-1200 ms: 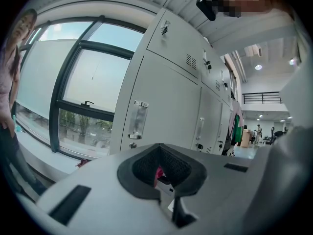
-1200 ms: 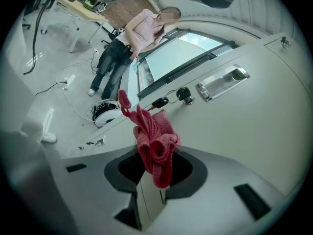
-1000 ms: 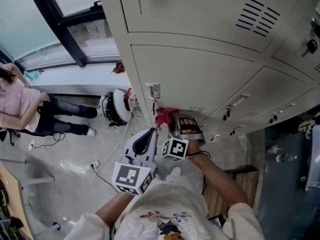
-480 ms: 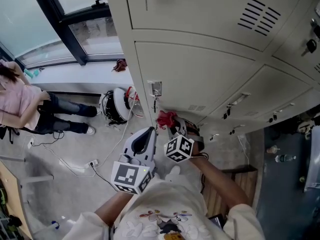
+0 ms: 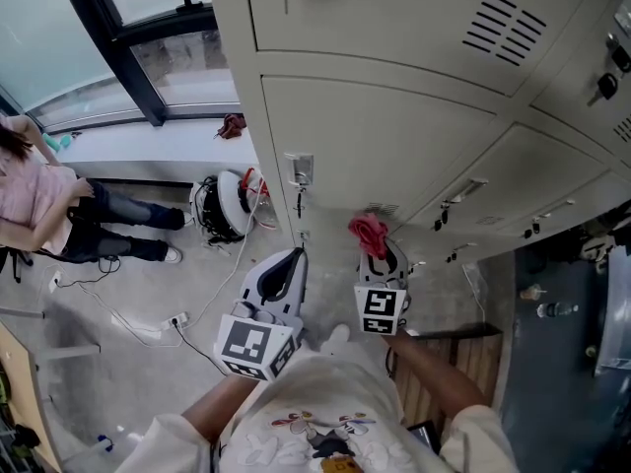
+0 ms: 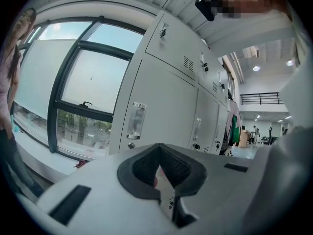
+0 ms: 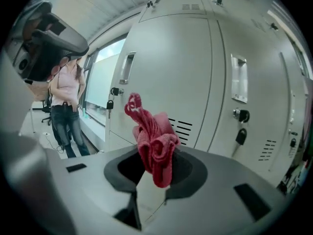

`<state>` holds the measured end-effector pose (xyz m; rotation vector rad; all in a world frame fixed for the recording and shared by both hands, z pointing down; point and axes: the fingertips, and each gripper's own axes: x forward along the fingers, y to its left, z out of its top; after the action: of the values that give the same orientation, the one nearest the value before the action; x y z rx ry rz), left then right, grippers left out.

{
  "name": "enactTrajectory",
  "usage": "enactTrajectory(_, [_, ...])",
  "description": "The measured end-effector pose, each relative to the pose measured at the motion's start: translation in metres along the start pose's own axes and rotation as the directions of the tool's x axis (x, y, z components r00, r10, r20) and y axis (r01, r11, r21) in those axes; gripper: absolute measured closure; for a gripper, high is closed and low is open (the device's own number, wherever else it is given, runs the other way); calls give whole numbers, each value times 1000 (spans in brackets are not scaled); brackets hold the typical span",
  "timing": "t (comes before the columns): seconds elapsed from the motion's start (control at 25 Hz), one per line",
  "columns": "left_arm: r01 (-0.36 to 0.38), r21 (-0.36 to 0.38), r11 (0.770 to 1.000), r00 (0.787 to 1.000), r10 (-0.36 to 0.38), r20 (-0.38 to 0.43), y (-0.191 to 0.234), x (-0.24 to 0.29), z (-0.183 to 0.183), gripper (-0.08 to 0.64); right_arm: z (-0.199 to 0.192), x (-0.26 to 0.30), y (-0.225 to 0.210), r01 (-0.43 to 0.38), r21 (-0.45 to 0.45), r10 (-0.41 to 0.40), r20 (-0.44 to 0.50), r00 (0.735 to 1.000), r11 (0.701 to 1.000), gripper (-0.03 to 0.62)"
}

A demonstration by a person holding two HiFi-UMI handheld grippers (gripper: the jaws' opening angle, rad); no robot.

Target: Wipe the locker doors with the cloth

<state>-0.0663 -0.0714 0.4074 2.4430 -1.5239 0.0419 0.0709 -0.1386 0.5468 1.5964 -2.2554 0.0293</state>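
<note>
A crumpled red cloth [image 5: 369, 232] [image 7: 152, 142] sticks out of my right gripper [image 5: 375, 254] [image 7: 153, 170], which is shut on it. The cloth sits against the bottom of a beige locker door [image 5: 394, 146], close to its small vent slots [image 7: 182, 126]. My left gripper [image 5: 294, 260] [image 6: 159, 151] hangs lower left of it, by the locker bank's left edge, with its jaws shut and nothing clearly between them. In the left gripper view a locker door [image 6: 161, 106] with a label holder [image 6: 136, 120] stands ahead.
A person [image 5: 44, 210] in a pink top stands at the left by the window [image 5: 118, 28]. A cable reel [image 5: 225, 208] and loose cables [image 5: 148, 323] lie on the floor. Keys [image 5: 603, 89] hang in locks at the right. A wooden bench [image 5: 463, 363] stands below.
My right gripper has carried the red cloth to the right along the lower door, away from the locker's left edge, and its marker cube has turned. The left gripper has barely moved.
</note>
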Motion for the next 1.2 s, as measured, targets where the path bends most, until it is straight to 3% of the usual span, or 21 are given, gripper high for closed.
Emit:
enactTrajectory(0.16, [10, 6, 1000, 1000, -10, -1, -4, 2, 1, 555, -15, -3, -26, 53, 131, -50, -23, 998, 990, 491])
enactTrajectory(0.36, [16, 7, 1000, 1000, -16, -10, -7, 3, -3, 555, -15, -9, -61, 175, 241, -180, -2, 984, 955, 491])
enactTrajectory(0.52, [19, 5, 1000, 1000, -18, -17, -9, 4, -5, 555, -14, -6, -77, 222, 324, -234, 0, 972, 920, 491])
enactTrajectory(0.84, [8, 8, 1000, 1000, -7, -29, -10, 4, -7, 555, -14, 10, -79, 242, 309, -249, -18, 968, 920, 491])
enactTrajectory(1.2, [7, -3, 1000, 1000, -7, -28, -15, 6, -10, 555, -9, 17, -62, 172, 287, -178, -8, 984, 942, 491])
